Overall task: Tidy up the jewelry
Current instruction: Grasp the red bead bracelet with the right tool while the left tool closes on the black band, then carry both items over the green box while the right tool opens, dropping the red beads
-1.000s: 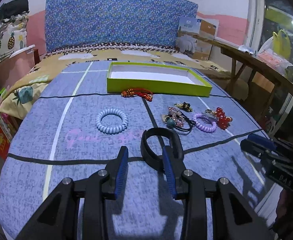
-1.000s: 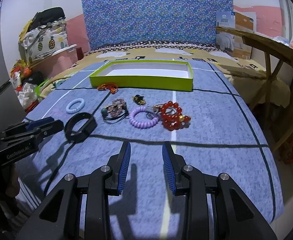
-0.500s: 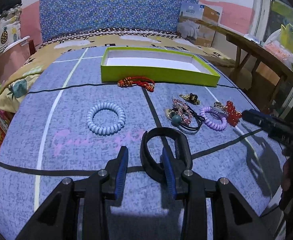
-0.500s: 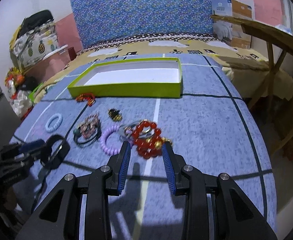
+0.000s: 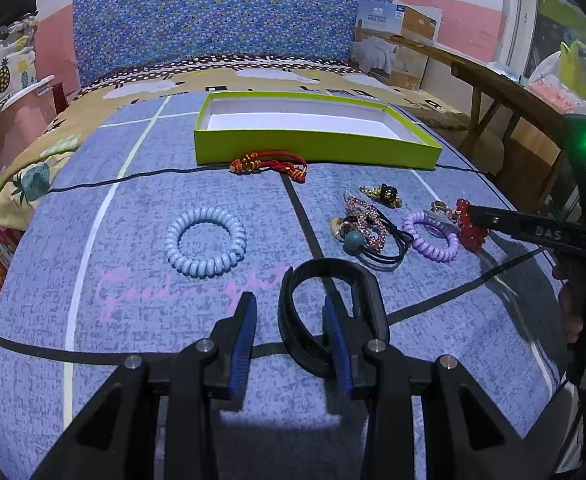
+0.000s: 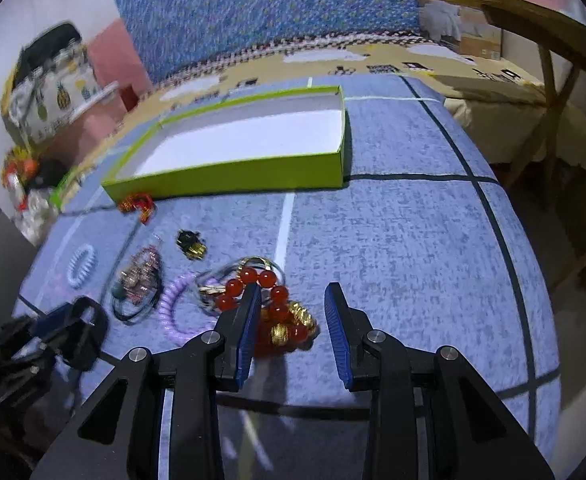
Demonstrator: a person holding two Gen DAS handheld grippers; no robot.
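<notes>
My left gripper point(image 5: 287, 304) stands open over a black band point(image 5: 357, 280) on the blue bedspread. Its right finger is inside the loop and the band's left side lies between the jaws, untouched by the left pad. My right gripper point(image 6: 293, 292) is open and low over a red bead bracelet point(image 6: 279, 314), which lies between its fingers close to the left one. A lime green box point(image 5: 313, 148) with a white, bare floor sits farther back. The right gripper point(image 5: 533, 232) reaches in from the right, its tip at the red beads point(image 5: 469, 228).
Loose on the spread: a red cord bracelet point(image 5: 269, 164), a pale blue coil tie point(image 5: 205, 244), a purple coil tie point(image 5: 433, 236), black ties with a sparkly clip point(image 5: 365, 228), a black-gold charm point(image 5: 385, 194). A wooden table point(image 5: 493, 80) stands right of the bed.
My right gripper has travelled forward and down to the red bead bracelet, which now lies between its fingers. My left gripper has edged forward onto the black band.
</notes>
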